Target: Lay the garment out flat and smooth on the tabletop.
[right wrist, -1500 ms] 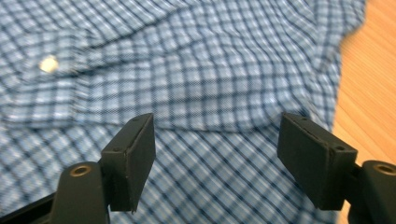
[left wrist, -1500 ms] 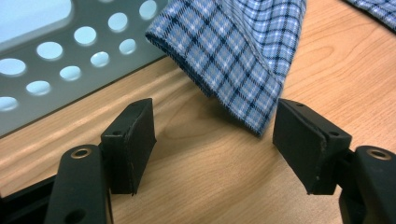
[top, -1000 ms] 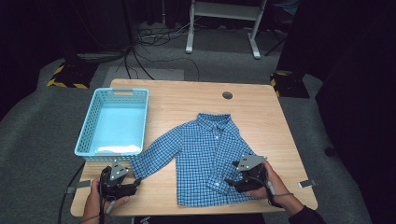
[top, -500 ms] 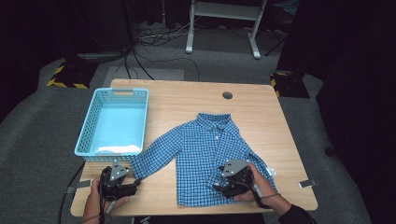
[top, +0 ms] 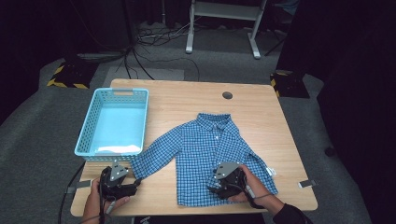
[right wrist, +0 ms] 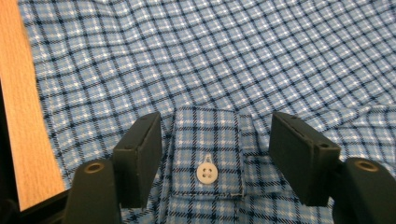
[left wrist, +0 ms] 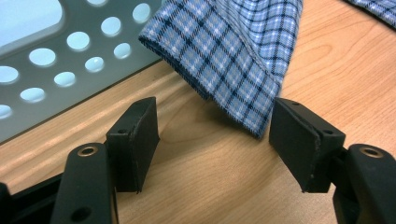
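Observation:
A blue checked shirt point(top: 205, 144) lies spread flat on the wooden table point(top: 187, 100), collar away from me. My left gripper point(top: 134, 180) rests at the tip of the shirt's left sleeve. In the left gripper view the sleeve's cuff point(left wrist: 233, 70) lies just ahead of the open left gripper point(left wrist: 212, 112), touching neither pad. My right gripper point(top: 215, 185) sits low over the shirt's lower right part. In the right gripper view a buttoned cuff point(right wrist: 208, 154) lies between the jaws of the right gripper point(right wrist: 215, 126). These jaws have just been closing, with gaps left on both sides of the cuff.
A light blue perforated basket point(top: 114, 93) stands at the table's left, its wall point(left wrist: 56, 60) close beside my left gripper. A round cable hole point(top: 227, 95) sits near the far edge. Beyond the table are cables and a desk frame point(top: 224, 28) on the floor.
My right gripper has moved left across the lower part of the shirt, from near its right edge toward the middle. The left gripper has stayed put.

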Demonstrator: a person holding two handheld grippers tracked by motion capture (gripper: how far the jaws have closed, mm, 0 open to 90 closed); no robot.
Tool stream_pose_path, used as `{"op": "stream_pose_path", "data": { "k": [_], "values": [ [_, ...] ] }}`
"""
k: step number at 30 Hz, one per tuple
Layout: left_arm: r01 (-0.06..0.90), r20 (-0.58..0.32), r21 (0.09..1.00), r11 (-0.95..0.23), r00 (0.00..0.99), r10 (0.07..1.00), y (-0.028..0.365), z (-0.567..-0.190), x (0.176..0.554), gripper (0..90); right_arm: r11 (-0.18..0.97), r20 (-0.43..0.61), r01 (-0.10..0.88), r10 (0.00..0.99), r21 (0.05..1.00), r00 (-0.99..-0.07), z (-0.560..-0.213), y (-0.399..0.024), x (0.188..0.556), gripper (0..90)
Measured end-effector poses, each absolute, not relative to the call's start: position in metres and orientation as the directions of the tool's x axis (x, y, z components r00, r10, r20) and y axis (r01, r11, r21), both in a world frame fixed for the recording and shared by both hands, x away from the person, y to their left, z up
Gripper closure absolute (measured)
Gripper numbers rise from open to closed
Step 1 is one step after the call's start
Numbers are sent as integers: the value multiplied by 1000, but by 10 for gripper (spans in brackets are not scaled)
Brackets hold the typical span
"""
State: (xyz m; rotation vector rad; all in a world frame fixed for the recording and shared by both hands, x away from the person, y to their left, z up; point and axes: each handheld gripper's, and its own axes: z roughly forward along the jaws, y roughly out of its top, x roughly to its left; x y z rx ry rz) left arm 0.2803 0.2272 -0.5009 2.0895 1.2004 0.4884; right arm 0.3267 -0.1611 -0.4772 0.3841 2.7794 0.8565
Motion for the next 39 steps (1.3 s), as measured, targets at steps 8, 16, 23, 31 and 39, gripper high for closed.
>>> {"op": "stream_pose_path", "data": {
  "k": [8, 16, 23, 31, 39],
  "values": [
    [610, -7, 709, -354, 508, 861, 227, -501, 280, 329, 806, -106, 185, 292, 563, -950, -479, -158, 328, 466],
    [609, -7, 710, -353, 508, 861, 227, -501, 280, 329, 806, -88, 199, 296, 558, -951, -477, -161, 331, 655],
    [609, -8, 711, -352, 508, 862, 227, -501, 280, 329, 794, -102, 206, 318, 572, -943, -474, -164, 333, 764],
    [608, -8, 711, -352, 508, 862, 227, -501, 280, 329, 776, -117, 202, 333, 598, -936, -468, -168, 333, 777],
    [607, -6, 711, -354, 510, 860, 228, -501, 280, 328, 740, -141, 199, 369, 643, -919, -458, -177, 334, 778]
  ]
}}
